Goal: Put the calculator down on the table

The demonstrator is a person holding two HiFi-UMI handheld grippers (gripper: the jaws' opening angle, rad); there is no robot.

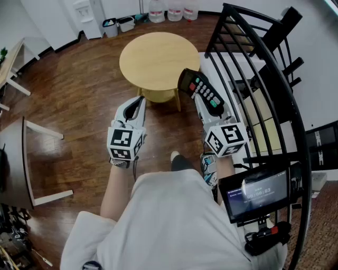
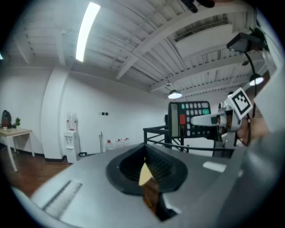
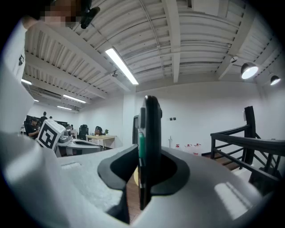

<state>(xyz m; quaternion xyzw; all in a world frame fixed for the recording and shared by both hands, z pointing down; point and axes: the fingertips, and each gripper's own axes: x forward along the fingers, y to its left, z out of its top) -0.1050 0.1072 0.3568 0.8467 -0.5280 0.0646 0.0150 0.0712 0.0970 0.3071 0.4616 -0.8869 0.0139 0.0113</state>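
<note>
A dark calculator [image 1: 203, 90] with a red key and a green key is held in the air, just right of the round wooden table [image 1: 158, 58]. My right gripper [image 1: 208, 108] is shut on its lower end. In the right gripper view the calculator [image 3: 149, 147] stands edge-on between the jaws of that gripper [image 3: 144, 178]. My left gripper [image 1: 139, 101] hovers near the table's front edge with its jaws together and nothing in them. The left gripper view shows only a thin slit between its jaws [image 2: 149, 182], and the calculator [image 2: 189, 119] off to the right.
A black metal railing [image 1: 253, 63] curves along the right side, close to my right arm. Water bottles [image 1: 174, 10] and a dispenser [image 1: 87, 16] stand by the far wall. A white-legged desk [image 1: 21, 158] sits at the left. A small screen [image 1: 253, 192] hangs at the person's chest.
</note>
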